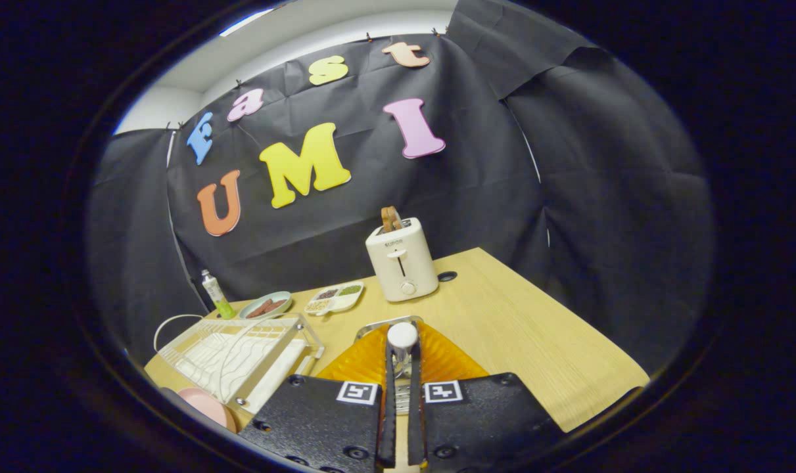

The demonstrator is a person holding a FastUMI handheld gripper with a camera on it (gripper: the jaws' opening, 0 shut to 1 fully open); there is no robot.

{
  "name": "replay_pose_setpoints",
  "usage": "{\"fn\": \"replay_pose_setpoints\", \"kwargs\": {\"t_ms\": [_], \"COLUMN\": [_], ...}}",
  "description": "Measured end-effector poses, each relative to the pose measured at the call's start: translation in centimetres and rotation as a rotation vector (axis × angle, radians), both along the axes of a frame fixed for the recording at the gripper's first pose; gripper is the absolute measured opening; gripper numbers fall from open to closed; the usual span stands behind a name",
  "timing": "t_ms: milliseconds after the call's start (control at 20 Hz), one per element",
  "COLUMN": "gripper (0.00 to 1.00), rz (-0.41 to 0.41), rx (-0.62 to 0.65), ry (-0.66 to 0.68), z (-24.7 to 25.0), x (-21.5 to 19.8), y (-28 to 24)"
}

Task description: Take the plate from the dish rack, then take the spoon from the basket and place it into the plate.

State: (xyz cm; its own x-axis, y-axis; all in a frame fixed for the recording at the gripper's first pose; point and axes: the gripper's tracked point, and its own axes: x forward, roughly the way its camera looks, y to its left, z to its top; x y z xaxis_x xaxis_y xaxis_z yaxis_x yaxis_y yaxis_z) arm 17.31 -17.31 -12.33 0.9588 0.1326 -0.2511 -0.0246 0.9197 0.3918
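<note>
The spoon (402, 341) stands upright between the fingers of the hand-held gripper (401, 394), its pale rounded end poking up just above them; both fingers press on its handle, nearly together. Directly behind it sits the orange basket (440, 358) with a metal rim, on the wooden desk (529, 328). To the left of the fingers lies the white dish rack (233, 355), and a pink plate (204, 404) rests on the desk at the rack's near corner. Beyond the basket stands a cream toaster (401, 259) with bread in its slot. Left of the toaster are a divided snack tray (335, 297), a small green dish (265, 305) and a tube-like bottle (215, 294).
</note>
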Motion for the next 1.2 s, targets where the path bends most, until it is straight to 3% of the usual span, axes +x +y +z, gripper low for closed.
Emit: {"fn": "replay_pose_setpoints", "kwargs": {"t_ms": [300, 500, 900, 1200], "gripper": [0.12, 0.12, 0.11, 0.12], "rz": [-0.084, -0.059, 0.217, 0.439], "rx": [-0.128, -0.152, -0.201, -0.243], "ry": [-0.075, -0.147, -0.19, -0.107], "z": [6.1, 12.0, 17.3, 13.1], "x": [-2.5, -5.9, -12.8, -16.4], "y": [-1.5, 0.6, 14.3, 25.0]}}
